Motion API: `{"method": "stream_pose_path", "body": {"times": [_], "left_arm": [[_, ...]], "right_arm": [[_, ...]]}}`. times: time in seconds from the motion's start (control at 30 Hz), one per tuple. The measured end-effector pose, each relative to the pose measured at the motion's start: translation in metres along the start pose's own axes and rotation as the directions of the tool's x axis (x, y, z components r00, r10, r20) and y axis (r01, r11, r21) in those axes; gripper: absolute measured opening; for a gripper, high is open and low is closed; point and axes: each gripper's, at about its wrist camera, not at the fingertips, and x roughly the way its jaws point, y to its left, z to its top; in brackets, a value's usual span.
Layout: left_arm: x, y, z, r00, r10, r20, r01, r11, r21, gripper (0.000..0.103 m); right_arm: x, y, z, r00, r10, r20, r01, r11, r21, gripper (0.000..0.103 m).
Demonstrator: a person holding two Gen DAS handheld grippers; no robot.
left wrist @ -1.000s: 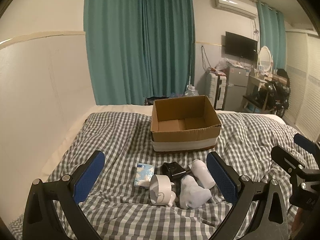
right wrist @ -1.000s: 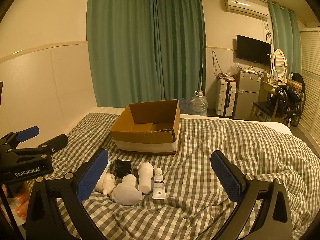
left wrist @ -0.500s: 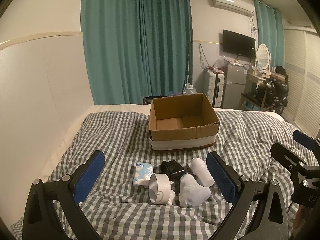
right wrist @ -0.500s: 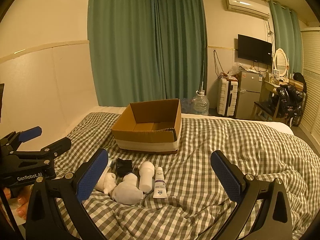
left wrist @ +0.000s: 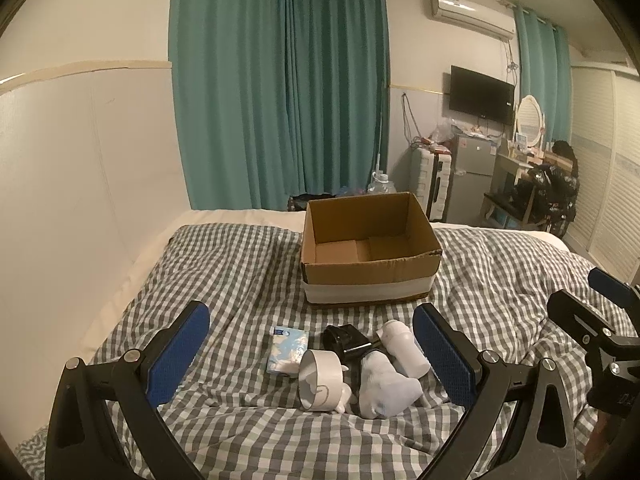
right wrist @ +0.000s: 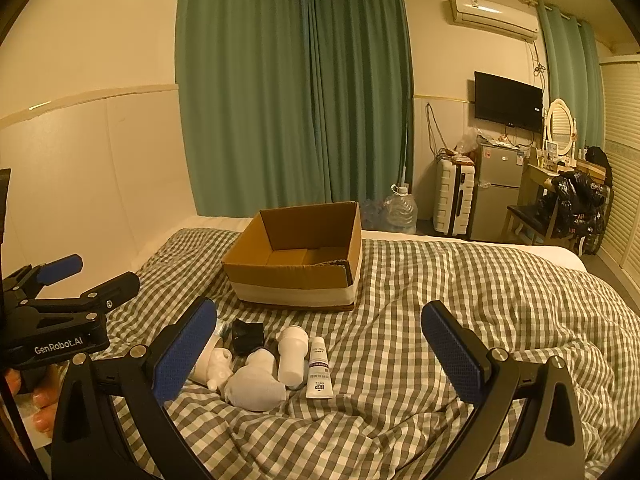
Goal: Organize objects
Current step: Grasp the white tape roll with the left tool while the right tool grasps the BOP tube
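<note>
An open, empty cardboard box [left wrist: 370, 248] [right wrist: 298, 262] sits on the checked bed. In front of it lies a cluster: a tissue pack [left wrist: 288, 349], a white mug on its side [left wrist: 322, 380], a black object [left wrist: 347, 338] [right wrist: 248, 334], a white sock bundle [left wrist: 386, 380] [right wrist: 256, 384], a white bottle [left wrist: 402, 346] [right wrist: 292, 354] and a white tube [right wrist: 319, 368]. My left gripper [left wrist: 312, 356] is open and empty above the cluster. My right gripper [right wrist: 320, 354] is open and empty, the cluster towards its left finger.
The checked duvet [right wrist: 460, 300] covers the bed, with a white wall panel [left wrist: 80, 184] along its left side. Green curtains [left wrist: 280, 100], a suitcase, fridge and desk [right wrist: 496, 188] stand beyond the bed's far end.
Both views shifted slightly; the left camera rose and tilted a little, so the box and cluster sit slightly lower and nearer. Nothing on the bed moved; both grippers stayed open.
</note>
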Motion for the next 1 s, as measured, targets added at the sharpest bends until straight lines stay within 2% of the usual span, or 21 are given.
{"method": "stream_pose_path", "body": {"times": [0.23,0.43,0.6,0.8,0.87,0.93,1.0], "left_arm": [[0.01,0.004,0.004,1.0,0.021,0.002,-0.021,1.0,0.01,0.103],[0.043,0.015,-0.007,0.994,0.067,-0.083,-0.066,0.998,0.008,0.103],[0.073,0.023,-0.022,0.983,0.06,-0.172,-0.062,0.998,-0.002,0.102],[0.097,0.008,-0.035,0.969,0.054,-0.242,-0.039,0.997,0.065,0.102],[0.104,0.006,-0.039,0.963,0.047,-0.265,-0.031,0.997,0.066,0.099],[0.112,0.006,-0.043,0.954,0.036,-0.296,-0.019,0.998,0.061,0.091],[0.119,0.007,-0.047,0.945,0.001,-0.328,0.013,0.999,0.043,0.087]], "right_arm": [[0.0,-0.001,0.009,1.0,0.013,0.023,-0.013,1.0,0.003,0.103],[0.016,-0.007,0.011,1.0,0.005,-0.007,-0.005,1.0,-0.021,0.103],[0.034,-0.015,0.006,0.999,0.012,-0.041,-0.012,1.0,-0.01,0.103],[0.063,-0.021,-0.01,0.994,0.011,-0.108,-0.012,1.0,-0.007,0.103],[0.072,-0.022,-0.016,0.992,0.013,-0.127,-0.015,1.0,-0.017,0.103],[0.081,-0.021,-0.022,0.989,0.017,-0.148,-0.021,0.999,-0.027,0.103],[0.09,-0.02,-0.028,0.985,0.024,-0.17,-0.031,0.999,-0.035,0.103]]}}
